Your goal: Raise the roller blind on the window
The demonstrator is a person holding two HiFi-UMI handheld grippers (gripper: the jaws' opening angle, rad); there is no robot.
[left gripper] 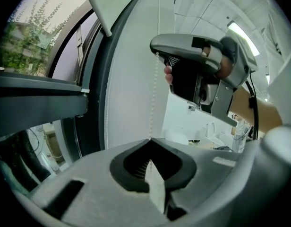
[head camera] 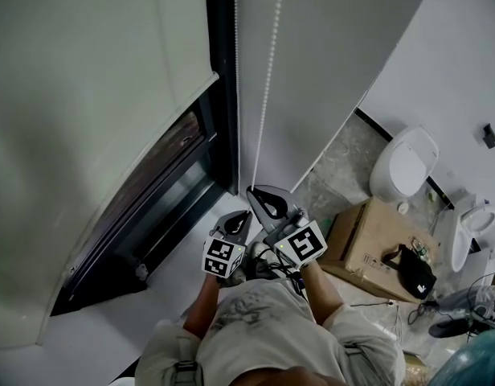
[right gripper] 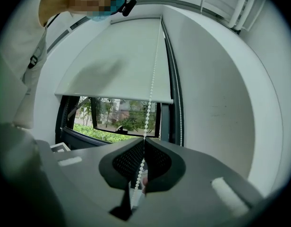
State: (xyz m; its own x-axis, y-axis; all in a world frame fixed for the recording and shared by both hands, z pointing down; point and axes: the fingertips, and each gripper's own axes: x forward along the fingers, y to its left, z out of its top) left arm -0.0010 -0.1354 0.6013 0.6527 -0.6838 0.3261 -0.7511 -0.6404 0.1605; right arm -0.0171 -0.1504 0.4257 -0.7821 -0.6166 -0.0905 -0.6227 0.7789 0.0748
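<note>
The white roller blind (head camera: pixel 87 95) hangs partly down over the dark-framed window (head camera: pixel 163 195); in the right gripper view the blind's bottom bar (right gripper: pixel 112 97) shows above the greenery outside. A white bead chain (head camera: pixel 266 87) drops beside the frame to my right gripper (head camera: pixel 254 191), which is shut on the chain (right gripper: pixel 148 112) running between its pads. Just below it, my left gripper (head camera: pixel 244 214) is shut, and the chain (left gripper: pixel 153 98) runs from the right gripper (left gripper: pixel 159 56) into its closed tips (left gripper: pixel 150 139). A second chain strand (head camera: pixel 236 63) hangs along the frame.
A white sill (head camera: pixel 151 296) runs below the window. To the right, on the floor, stand a cardboard box (head camera: pixel 372 236) with a black bag (head camera: pixel 415 270) on it, a toilet (head camera: pixel 404 163) and a fan (head camera: pixel 472 304). The white wall (head camera: pixel 328 55) rises beside the chain.
</note>
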